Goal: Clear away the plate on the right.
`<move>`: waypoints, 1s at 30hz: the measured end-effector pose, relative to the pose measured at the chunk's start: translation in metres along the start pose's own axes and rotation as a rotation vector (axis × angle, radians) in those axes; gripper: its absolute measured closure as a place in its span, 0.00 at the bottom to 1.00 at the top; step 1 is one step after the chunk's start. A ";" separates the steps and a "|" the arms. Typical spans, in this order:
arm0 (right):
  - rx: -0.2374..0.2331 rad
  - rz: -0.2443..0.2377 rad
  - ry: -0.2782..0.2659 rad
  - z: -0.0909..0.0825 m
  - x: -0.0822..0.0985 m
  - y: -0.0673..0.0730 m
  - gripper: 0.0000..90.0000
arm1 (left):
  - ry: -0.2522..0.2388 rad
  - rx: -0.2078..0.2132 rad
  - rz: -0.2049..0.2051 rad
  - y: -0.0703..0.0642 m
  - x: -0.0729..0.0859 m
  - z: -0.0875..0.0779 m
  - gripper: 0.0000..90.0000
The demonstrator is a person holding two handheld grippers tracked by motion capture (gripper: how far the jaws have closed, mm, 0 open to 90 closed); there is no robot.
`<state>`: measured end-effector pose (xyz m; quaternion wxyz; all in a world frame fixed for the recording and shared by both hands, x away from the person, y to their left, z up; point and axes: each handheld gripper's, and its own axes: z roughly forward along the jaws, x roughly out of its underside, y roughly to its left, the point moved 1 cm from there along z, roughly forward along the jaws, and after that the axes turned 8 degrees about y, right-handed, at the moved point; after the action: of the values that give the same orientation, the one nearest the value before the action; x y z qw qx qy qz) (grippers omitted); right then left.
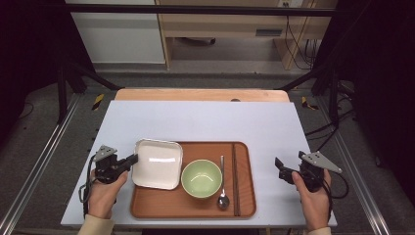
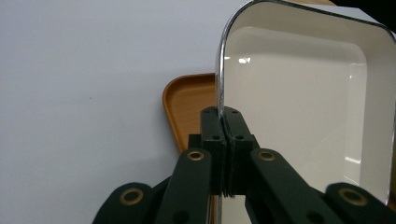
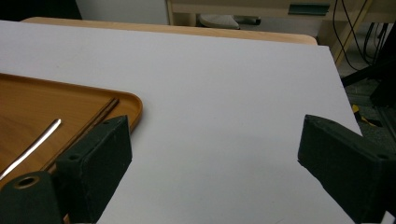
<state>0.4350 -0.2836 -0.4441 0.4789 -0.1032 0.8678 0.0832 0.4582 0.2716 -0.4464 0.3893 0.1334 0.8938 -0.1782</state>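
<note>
A square white plate (image 1: 157, 164) with a metal rim lies over the left part of the brown tray (image 1: 244, 208), its left edge past the tray's side. My left gripper (image 1: 133, 159) is shut on that left rim; in the left gripper view the plate (image 2: 299, 102) stands on edge between my pinched jaws, gripper (image 2: 226, 122). A green bowl (image 1: 201, 178) sits mid-tray, with a spoon (image 1: 222, 188) and dark chopsticks (image 1: 235, 178) to its right. My right gripper (image 1: 280, 169) hovers open over the bare table right of the tray, gripper (image 3: 212, 149) holding nothing.
The tray rests on a white mat (image 1: 205, 122) covering a wooden table (image 1: 200, 94). In the right gripper view the tray's corner (image 3: 126, 105) with the spoon handle (image 3: 32, 147) lies at left. Black frame posts and cables stand around the table.
</note>
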 end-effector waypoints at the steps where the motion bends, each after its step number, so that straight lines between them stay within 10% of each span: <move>1: 0.000 -0.001 0.002 0.000 0.000 0.000 0.11 | 0.004 0.004 -0.003 -0.001 -0.001 0.003 0.99; 30: -0.068 0.082 0.036 0.006 0.002 -0.007 0.10 | 0.057 -0.001 -0.015 -0.006 0.012 0.027 0.97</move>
<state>0.4406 -0.2894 -0.4488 0.4555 -0.0853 0.8765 0.1304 0.4659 0.2562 -0.4716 0.3625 0.1316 0.9056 -0.1765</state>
